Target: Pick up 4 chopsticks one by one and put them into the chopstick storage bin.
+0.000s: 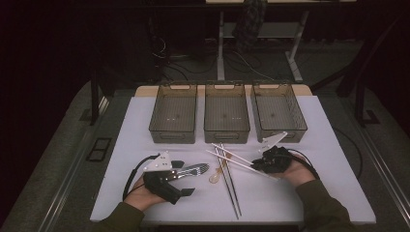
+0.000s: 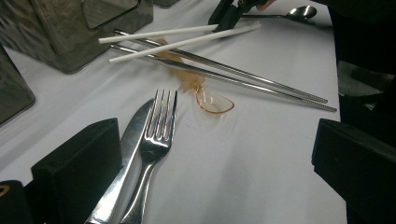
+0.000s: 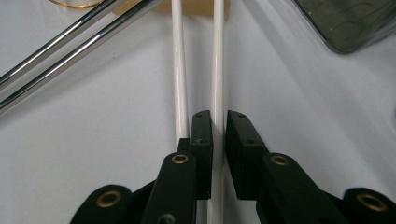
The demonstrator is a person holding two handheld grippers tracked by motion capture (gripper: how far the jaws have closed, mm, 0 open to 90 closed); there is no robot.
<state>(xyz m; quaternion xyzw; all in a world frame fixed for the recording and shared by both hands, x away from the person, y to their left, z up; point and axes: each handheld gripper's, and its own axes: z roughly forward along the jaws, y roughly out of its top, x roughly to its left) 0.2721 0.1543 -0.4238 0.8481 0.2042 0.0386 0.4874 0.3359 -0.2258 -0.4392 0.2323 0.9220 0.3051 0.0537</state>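
On the desk [image 1: 145, 203], the left tongs [image 2: 215, 163] stand spread wide around a fork [image 2: 156, 135] lying on a knife [image 2: 133, 140], gripping neither. To their right lie an amber plastic spoon [image 2: 212, 100] and steel chopsticks [image 2: 243, 74]. Farther right, the right tongs [image 3: 218, 140] pinch one white chopstick [image 3: 217, 70], its twin [image 3: 178, 70] outside the jaws. Lifting now would likely carry only one stick, and it may pivot in so narrow a grip.

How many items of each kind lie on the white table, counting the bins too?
Bins: 3
White chopsticks: 2
Metal chopsticks: 2
Fork: 1
Knife: 1
Metal spoon: 1
Clear amber spoon: 1
Total: 11
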